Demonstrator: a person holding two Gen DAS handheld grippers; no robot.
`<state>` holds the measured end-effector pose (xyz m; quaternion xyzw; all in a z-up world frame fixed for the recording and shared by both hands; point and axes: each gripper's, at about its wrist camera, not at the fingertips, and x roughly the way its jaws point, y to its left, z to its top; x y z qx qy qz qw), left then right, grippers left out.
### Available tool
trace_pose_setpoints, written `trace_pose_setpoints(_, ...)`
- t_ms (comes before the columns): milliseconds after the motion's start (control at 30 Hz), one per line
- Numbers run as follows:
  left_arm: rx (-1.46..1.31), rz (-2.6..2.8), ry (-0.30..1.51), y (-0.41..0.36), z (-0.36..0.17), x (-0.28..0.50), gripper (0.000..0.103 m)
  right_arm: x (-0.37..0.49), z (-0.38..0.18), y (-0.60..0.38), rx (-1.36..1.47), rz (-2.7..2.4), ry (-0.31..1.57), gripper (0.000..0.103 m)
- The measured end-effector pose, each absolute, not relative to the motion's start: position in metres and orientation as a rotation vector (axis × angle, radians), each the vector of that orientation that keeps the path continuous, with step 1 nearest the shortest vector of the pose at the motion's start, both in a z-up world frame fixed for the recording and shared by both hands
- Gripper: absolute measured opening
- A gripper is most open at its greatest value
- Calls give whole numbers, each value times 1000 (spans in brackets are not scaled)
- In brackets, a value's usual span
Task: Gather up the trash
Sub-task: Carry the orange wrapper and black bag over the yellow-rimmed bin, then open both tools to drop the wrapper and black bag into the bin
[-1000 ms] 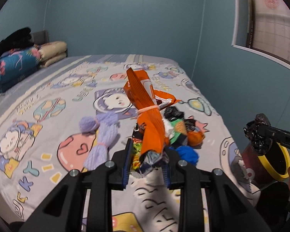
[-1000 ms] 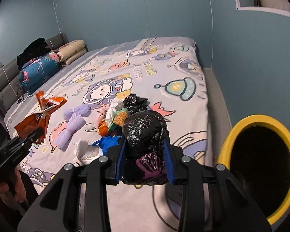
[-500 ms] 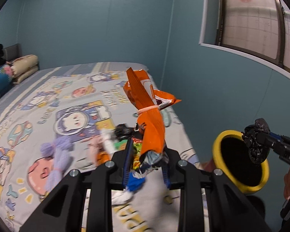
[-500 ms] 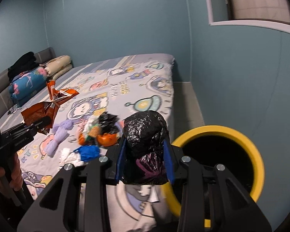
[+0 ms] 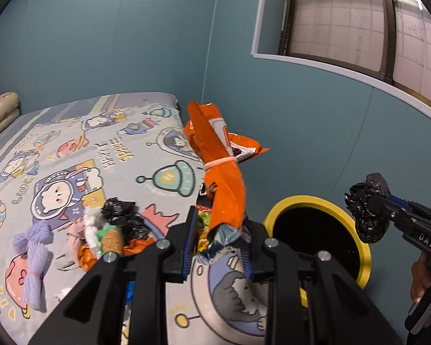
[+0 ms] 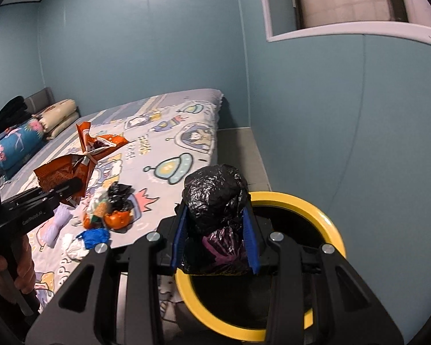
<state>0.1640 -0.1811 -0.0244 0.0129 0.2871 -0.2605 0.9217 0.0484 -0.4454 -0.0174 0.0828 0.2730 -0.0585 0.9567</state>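
Orange snack bag [image 5: 224, 189] — pinched in left tongs [image 5: 218, 241], black bag wad [image 6: 215, 192] — clamped in right tongs [image 6: 214, 238]

My bed [image 5: 106, 155] carries a cartoon space-print sheet. A cluster of trash [image 6: 112, 210] lies on it near the foot-side edge: black plastic, orange wrapper, blue and white scraps. A lilac yarn bundle [image 5: 33, 261] lies beside it. Pillows [image 6: 59, 116] rest at the headboard.

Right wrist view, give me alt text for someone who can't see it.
The right gripper clamps a crumpled black plastic bag in its jaws above a yellow-rimmed bin beside a cartoon-print bed. At left, the left gripper holds an orange snack bag over more trash on the bed.
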Motion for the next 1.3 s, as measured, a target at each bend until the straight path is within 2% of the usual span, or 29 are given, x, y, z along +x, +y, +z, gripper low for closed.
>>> trace_pose_setpoints(367,62,-617,626,-235,-35,169,25,45,-30,-473,219,-180,566,34)
trace_pose_setpoints(733,91,-702,712,-292,-71,166,25,52,-65,-500,290,-218,613,34)
trace_pose_setpoints(1300,136,-755,832,-339,-114,173,25,71,-95,-530,385,-225,675,36)
